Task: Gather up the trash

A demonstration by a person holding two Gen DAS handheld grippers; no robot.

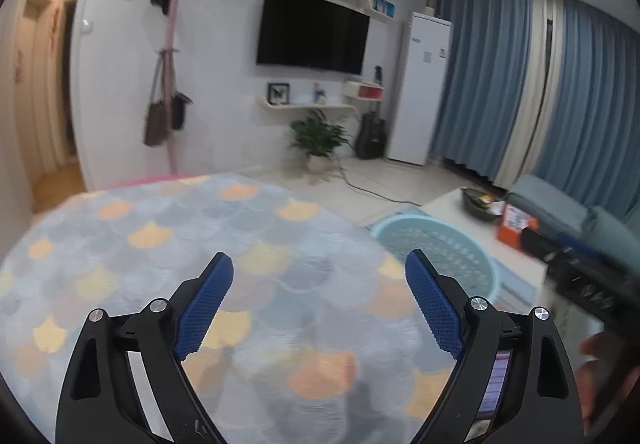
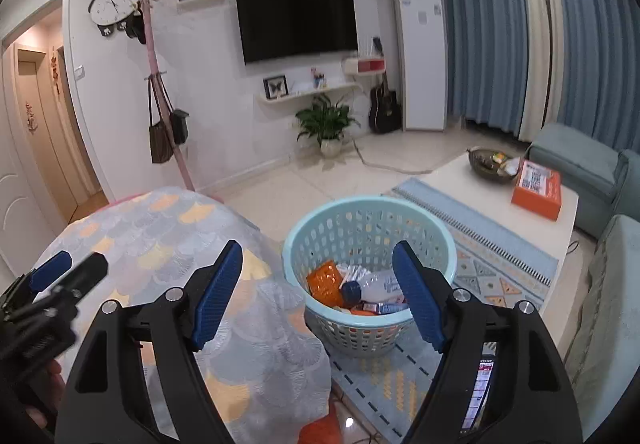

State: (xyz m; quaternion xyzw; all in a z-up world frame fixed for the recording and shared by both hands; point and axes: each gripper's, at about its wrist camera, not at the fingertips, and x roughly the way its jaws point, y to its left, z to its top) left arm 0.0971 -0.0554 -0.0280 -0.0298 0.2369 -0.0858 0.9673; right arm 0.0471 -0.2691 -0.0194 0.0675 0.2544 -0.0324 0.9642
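A light blue perforated basket (image 2: 370, 240) stands on the floor rug beside a round table. Inside it lie an orange mesh piece (image 2: 326, 280), a white bottle with a blue cap (image 2: 374, 284) and other wrappers. My right gripper (image 2: 318, 258) is open and empty, above the table's edge and the basket. In the left wrist view my left gripper (image 1: 320, 268) is open and empty above the table's patterned cloth (image 1: 168, 240), with the basket (image 1: 440, 248) past its right finger. The left gripper's blue pad also shows at the left edge of the right wrist view (image 2: 52, 270).
A low white coffee table (image 2: 496, 200) carries a dark bowl (image 2: 490, 162) and an orange box (image 2: 538, 188). A teal sofa (image 2: 576, 160) stands at the right. A coat stand (image 2: 160, 92), a potted plant (image 2: 328, 124), a guitar (image 2: 384, 106) and a white cabinet (image 2: 420, 52) line the far wall.
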